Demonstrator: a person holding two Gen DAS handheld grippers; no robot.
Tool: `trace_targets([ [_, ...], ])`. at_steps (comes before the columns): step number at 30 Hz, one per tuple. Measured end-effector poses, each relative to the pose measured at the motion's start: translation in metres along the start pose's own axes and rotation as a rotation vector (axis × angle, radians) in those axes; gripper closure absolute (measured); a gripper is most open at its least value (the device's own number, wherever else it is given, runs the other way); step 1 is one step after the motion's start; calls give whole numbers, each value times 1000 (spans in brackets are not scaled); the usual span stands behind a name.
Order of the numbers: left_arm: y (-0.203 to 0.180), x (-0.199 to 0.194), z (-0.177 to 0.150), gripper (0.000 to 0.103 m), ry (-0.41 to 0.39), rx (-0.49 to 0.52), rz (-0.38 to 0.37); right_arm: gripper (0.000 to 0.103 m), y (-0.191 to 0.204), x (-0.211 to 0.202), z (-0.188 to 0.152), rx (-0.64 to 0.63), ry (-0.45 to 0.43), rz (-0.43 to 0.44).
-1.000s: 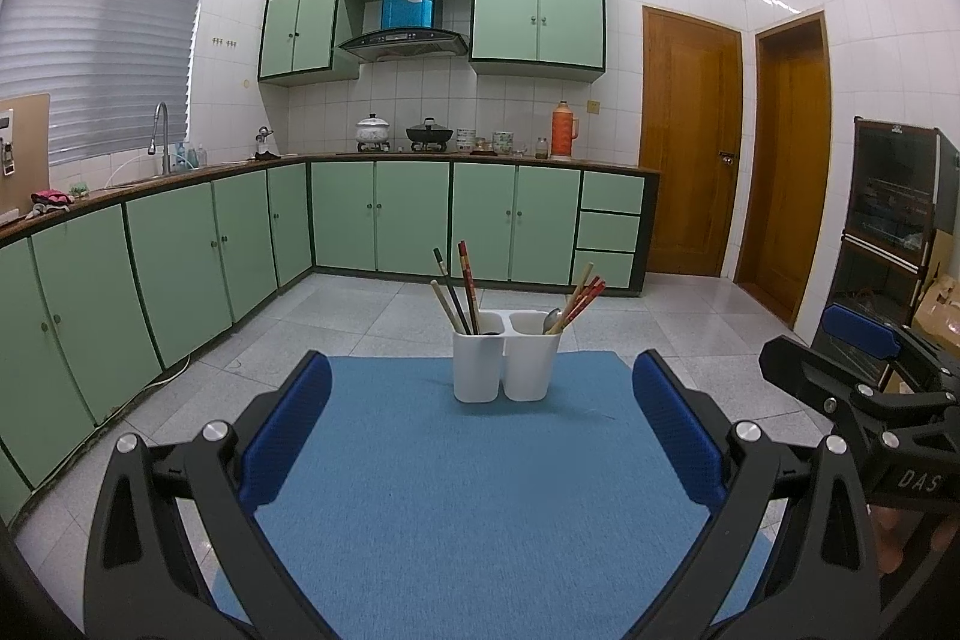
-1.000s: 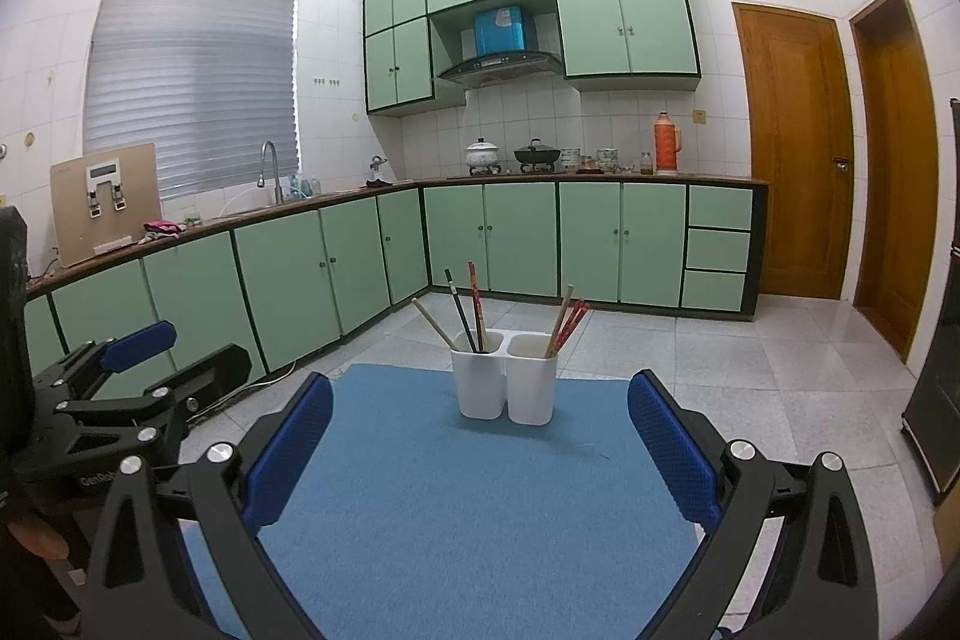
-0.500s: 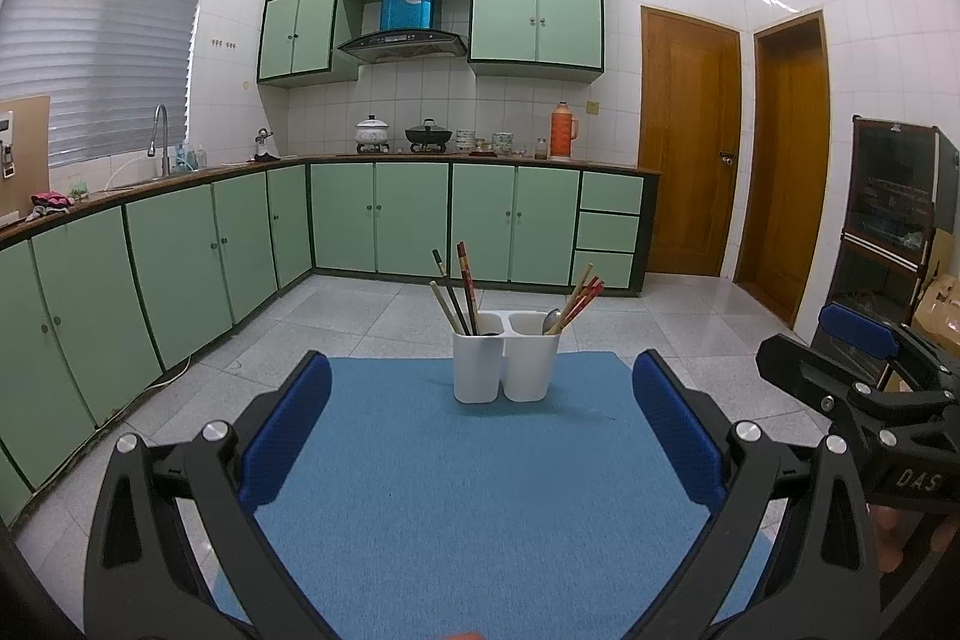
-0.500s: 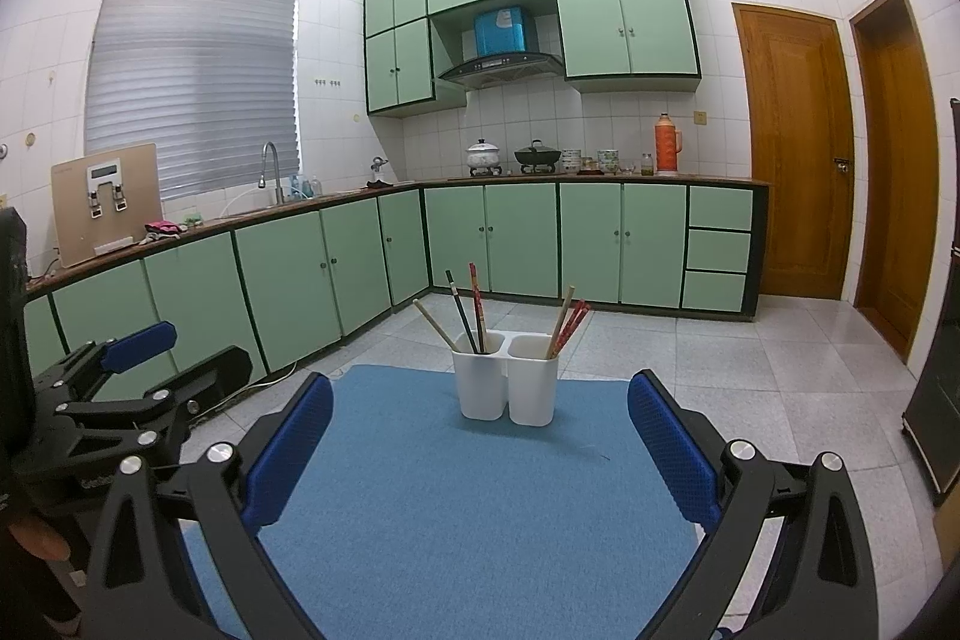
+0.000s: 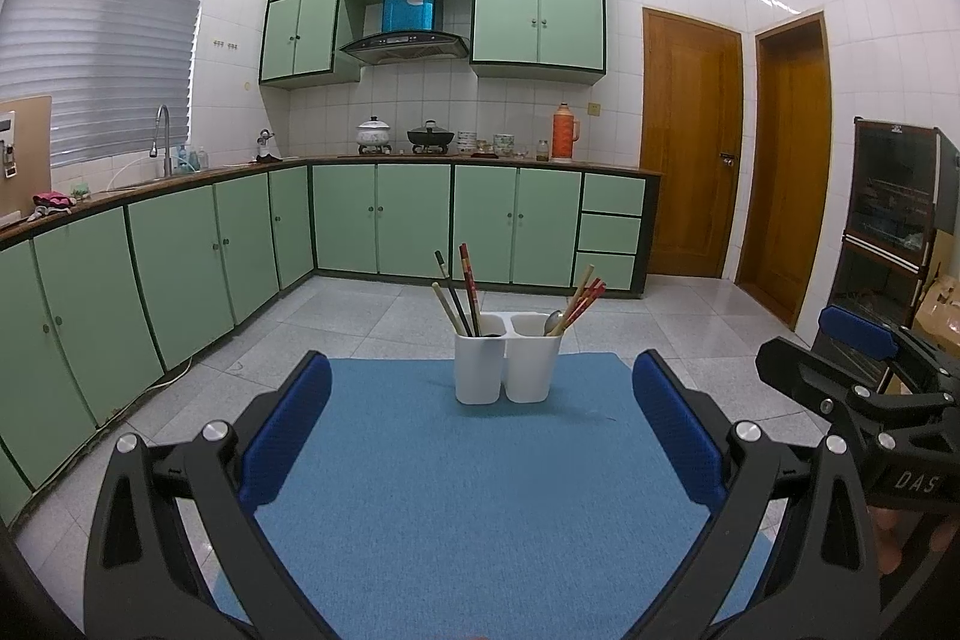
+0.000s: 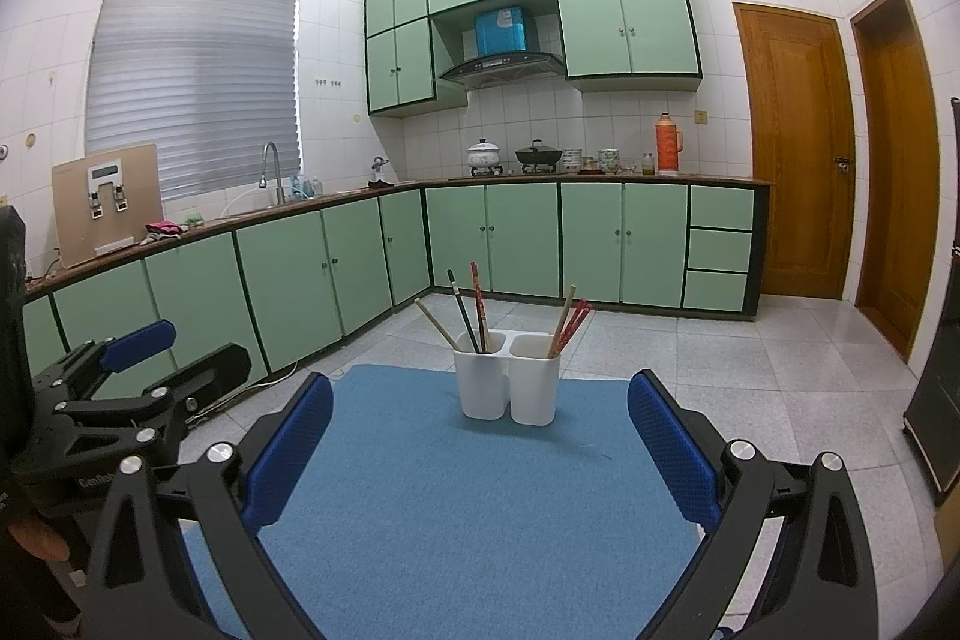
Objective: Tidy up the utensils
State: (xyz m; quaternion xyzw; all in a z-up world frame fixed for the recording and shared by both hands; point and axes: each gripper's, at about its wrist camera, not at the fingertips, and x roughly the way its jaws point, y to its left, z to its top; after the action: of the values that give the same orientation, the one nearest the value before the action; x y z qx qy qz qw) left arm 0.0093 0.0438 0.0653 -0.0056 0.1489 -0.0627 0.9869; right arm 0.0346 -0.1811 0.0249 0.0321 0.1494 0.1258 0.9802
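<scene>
Both the left gripper (image 5: 480,421) and right gripper (image 6: 480,427) hover spread and empty over the blue mat (image 5: 468,466); a white two-cup holder (image 5: 507,367) with chopsticks (image 5: 465,289) stands near its far edge.

Both wrist cameras sit low over the blue mat (image 5: 468,490), looking forward between their own blue-padded fingers toward the far kitchen counter (image 5: 420,158). The left wrist view sits a touch to the left and catches the right gripper (image 5: 864,340) at its right edge; the right wrist view faces the same way from just beside it, with the left gripper (image 6: 141,343) at its left edge. Both share the white two-cup holder (image 6: 507,379) dead ahead near the mat's far edge, the green cabinets (image 6: 522,238) and the wooden doors (image 6: 795,154) beyond.
</scene>
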Motion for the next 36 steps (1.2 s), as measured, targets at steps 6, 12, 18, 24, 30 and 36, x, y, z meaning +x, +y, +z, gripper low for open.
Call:
trace_targets([
  [6,1,-2,1,6,-1,-1,2,6,1,0,-1,1,0,0],
  [12,2,-3,2,6,-1,-1,6,6,0,0,-1,0,0,0],
  [18,2,-5,2,6,-4,-2,8,6,0,0,-1,0,0,0],
  [24,2,-6,3,6,-4,-1,10,6,1,2,-1,0,3,-2],
  [30,2,-5,2,6,-4,-3,11,6,3,4,-2,-1,5,-2],
  [36,2,-5,1,6,-3,-7,10,6,4,4,-3,0,5,-2],
])
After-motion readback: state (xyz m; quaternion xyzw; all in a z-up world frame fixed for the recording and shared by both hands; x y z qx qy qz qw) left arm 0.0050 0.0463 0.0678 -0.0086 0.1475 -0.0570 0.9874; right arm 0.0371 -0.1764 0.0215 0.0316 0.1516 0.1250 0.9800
